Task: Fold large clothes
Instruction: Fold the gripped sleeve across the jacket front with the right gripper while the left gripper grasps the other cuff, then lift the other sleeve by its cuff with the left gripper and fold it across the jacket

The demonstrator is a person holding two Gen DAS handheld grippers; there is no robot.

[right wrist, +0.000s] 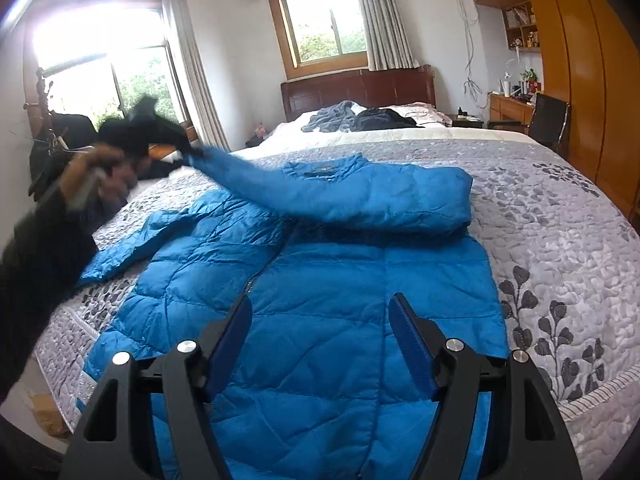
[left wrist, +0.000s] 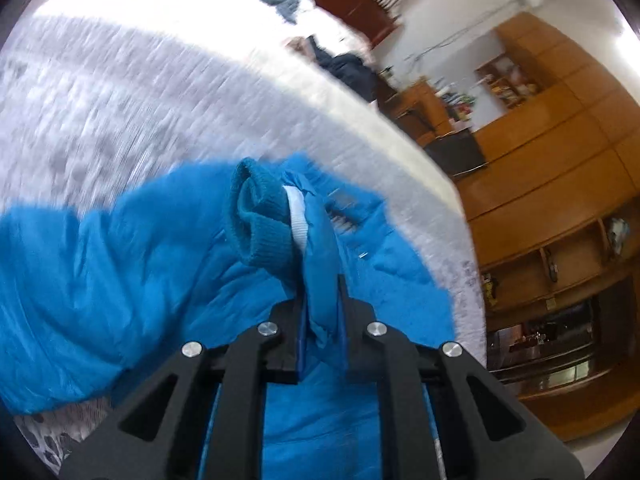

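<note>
**Inspector:** Nearest first: the right claw (right wrist: pixel 320 344) hangs low over the hem end of the blue jacket (right wrist: pixel 320 320), jaws spread wide with nothing between them.

**Onlooker:** And the jacket itself?

**Inspector:** It lies on the grey patterned bedspread (right wrist: pixel 560 240), hem toward us and collar (right wrist: pixel 324 168) toward the headboard (right wrist: pixel 360 88). Its long axis runs down the bed, from us away. The right-hand sleeve is already folded across the chest. The other sleeve (right wrist: pixel 240 176) is lifted and stretched out to the left.

**Onlooker:** Who holds that one?

**Inspector:** The left claw (left wrist: pixel 320 312), closed on the sleeve just behind the knit cuff (left wrist: pixel 260 220). In the right view it is only a dark blur, so it is plainly in motion.

**Onlooker:** How would you say the thing handles?

**Inspector:** My judgement: a quilted puffer, light, soft and bulky. The smooth shell looks slippery, so thin pinches may slide out. It will spring back rather than hold a crease. Best holds are the firmer parts: cuff, hem seam, collar or shoulder seam.

**Onlooker:** Anything further back?

**Inspector:** Loose clothes (right wrist: pixel 360 118) are heaped near the headboard, well apart from the jacket. Beyond are two curtained windows (right wrist: pixel 328 24), and wooden cupboards (right wrist: pixel 580 80) on the right.
</note>
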